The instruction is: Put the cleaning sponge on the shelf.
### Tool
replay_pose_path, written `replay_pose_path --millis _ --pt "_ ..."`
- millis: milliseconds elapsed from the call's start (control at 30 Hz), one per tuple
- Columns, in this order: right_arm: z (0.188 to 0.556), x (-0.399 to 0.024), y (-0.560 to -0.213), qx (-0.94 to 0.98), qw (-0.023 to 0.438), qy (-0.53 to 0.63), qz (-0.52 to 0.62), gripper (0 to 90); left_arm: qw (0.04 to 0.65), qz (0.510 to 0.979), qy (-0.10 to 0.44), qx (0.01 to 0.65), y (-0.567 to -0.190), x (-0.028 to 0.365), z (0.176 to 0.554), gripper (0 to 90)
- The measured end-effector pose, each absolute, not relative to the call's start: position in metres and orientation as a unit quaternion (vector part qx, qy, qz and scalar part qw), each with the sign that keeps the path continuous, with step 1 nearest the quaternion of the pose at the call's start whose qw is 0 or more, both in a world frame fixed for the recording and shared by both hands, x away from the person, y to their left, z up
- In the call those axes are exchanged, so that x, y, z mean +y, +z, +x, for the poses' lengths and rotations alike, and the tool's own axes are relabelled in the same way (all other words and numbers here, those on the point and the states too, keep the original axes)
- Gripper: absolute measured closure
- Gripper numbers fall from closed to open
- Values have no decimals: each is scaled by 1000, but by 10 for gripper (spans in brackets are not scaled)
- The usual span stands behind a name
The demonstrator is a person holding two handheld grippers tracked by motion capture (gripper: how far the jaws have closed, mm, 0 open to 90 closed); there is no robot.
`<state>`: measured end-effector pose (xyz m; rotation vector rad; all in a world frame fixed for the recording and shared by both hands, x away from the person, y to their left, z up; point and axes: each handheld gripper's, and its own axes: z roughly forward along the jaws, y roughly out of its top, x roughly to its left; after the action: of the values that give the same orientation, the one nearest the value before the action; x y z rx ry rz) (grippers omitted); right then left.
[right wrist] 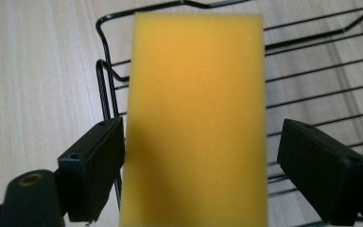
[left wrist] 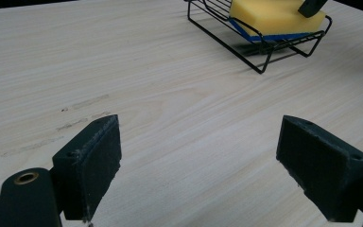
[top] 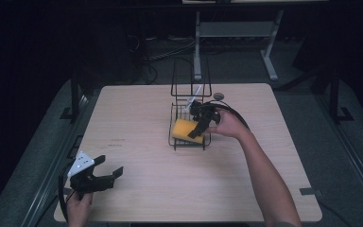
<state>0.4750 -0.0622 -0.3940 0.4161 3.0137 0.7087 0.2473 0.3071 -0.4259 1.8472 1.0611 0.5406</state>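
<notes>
Yellow sponge lying in black wire rack near table centre, right gripper jaws spread wide either side of sponge, left gripper wide open over front-left corner.

Your left claw has bare surface ahead; the wire rack and its yellow sponge block the far right.

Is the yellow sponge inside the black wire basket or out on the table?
Inside: the yellow sponge rests tilted in the black wire basket, between the right gripper's open jaws.
</notes>
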Motion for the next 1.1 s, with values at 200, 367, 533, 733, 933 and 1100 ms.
replay_pose_path --millis 200,367,533,733,933,1100 --pt "471 -70 -394 961 15 237 138 156 453 751 219 428 -426 306 247 140" --pt "470 -76 -394 959 15 244 146 156 453 751 219 428 -426 306 247 141" --pt "468 -77 -392 959 19 243 145 156 449 754 220 426 -426 305 248 140" --pt "467 -80 -390 957 22 251 145 156 452 750 221 429 -426 306 247 141" --pt "463 -87 -393 953 29 263 148 156 452 751 220 428 -426 306 247 141" --pt "462 -95 -393 952 27 264 155 156 450 754 220 425 -426 303 247 141"
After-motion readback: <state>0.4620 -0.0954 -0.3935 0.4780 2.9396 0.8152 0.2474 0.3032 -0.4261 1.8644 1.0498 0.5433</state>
